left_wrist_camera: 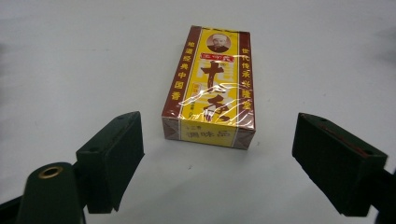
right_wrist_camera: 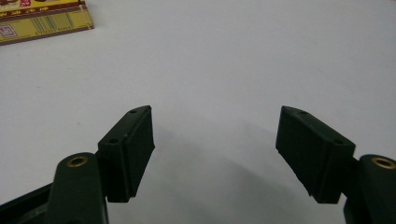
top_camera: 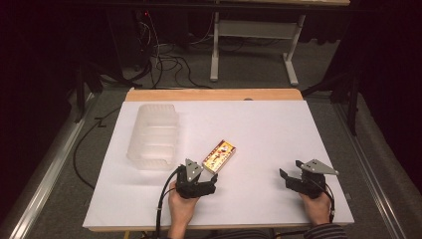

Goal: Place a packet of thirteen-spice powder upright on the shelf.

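- The left gripper point(top_camera: 199, 180), held in a hand point(top_camera: 180, 205) at the near edge of the white desk point(top_camera: 268, 129), has its jaws spread wide, empty.
- The right gripper point(top_camera: 293, 180) rests well apart to the right, jaws likewise wide apart, holding nothing.
- Just ahead of the left gripper lies a flat yellow-and-maroon cardboard box wrapped in clear film point(left_wrist_camera: 210, 88), untouched, lined up between its jaws.
- Farther left stands a translucent plastic storage bin point(top_camera: 153, 135).
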